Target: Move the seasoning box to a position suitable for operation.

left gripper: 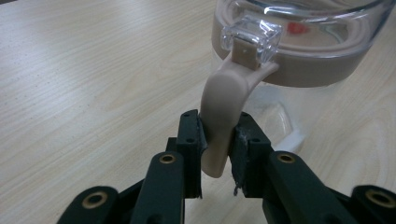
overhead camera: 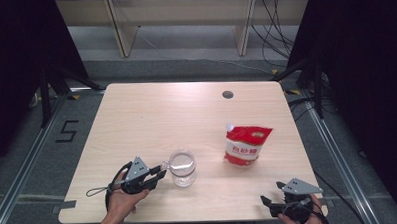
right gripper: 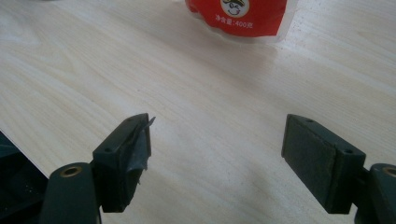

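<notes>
A clear jar [overhead camera: 182, 167] stands on the wooden table [overhead camera: 151, 118] left of centre, toward the near edge. The left gripper [overhead camera: 158, 174], held in the person's left hand [overhead camera: 122, 202], has its jaws closed on the jar's beige latch handle [left gripper: 219, 116], which curves down from a clear clip at the rim.

The right gripper [overhead camera: 269, 199] sits at the near right corner, almost over the table's edge, in the right hand [overhead camera: 303, 219]; its jaws stand wide apart with nothing between them.

A red and white pouch [overhead camera: 246, 145] lies flat, right of the jar and well apart from it, with bare wood all around it. The far half of the table is open apart from a small round cable hole [overhead camera: 228, 95] near the far edge.

White Chinese characters cross the pouch's red panel, and the right gripper view shows "400" on its near end [right gripper: 243, 16]. On the floor to the left, a black "5" [overhead camera: 68, 131] is marked.
</notes>
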A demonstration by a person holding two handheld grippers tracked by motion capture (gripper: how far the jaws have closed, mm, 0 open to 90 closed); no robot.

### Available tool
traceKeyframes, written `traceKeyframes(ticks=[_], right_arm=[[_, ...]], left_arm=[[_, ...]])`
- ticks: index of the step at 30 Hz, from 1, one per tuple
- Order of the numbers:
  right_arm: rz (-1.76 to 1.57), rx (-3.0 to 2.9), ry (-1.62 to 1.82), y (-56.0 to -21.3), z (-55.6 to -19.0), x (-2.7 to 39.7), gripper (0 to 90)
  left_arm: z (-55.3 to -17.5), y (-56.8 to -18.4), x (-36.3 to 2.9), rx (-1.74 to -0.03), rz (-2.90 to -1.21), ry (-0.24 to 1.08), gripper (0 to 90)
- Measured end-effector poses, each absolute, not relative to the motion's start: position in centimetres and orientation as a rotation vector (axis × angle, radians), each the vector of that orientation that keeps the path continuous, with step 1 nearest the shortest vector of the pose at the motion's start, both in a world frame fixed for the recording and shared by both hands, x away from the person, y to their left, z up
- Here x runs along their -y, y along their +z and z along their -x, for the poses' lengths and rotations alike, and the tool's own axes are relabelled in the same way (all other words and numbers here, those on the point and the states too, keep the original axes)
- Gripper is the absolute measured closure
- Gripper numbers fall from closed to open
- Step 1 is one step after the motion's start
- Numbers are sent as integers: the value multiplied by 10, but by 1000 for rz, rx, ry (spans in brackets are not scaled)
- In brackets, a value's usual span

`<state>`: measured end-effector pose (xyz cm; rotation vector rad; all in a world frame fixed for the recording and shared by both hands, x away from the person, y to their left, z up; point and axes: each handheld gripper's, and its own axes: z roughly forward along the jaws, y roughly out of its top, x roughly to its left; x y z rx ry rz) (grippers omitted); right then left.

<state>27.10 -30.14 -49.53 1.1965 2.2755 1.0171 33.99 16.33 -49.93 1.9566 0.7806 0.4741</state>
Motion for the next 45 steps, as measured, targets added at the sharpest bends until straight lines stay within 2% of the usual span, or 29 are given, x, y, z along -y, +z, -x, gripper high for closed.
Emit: traceKeyframes(ticks=[6,11,29,45], right_arm=[[-1202,-2277,1018,-495,-271,301,247],[-1181,-2271,1017,-495,-272,301,247],[-1167,-2275,1007,-495,-272,302,248],[-1177,-2284,1016,-496,-272,301,248]], left_arm=[[-340,-500,-163,-763,-1962,456,749],[-340,-499,-159,-682,-1990,468,749],[-337,-498,-153,-625,-1987,441,746],[-329,-500,-134,-572,-1987,355,743]])
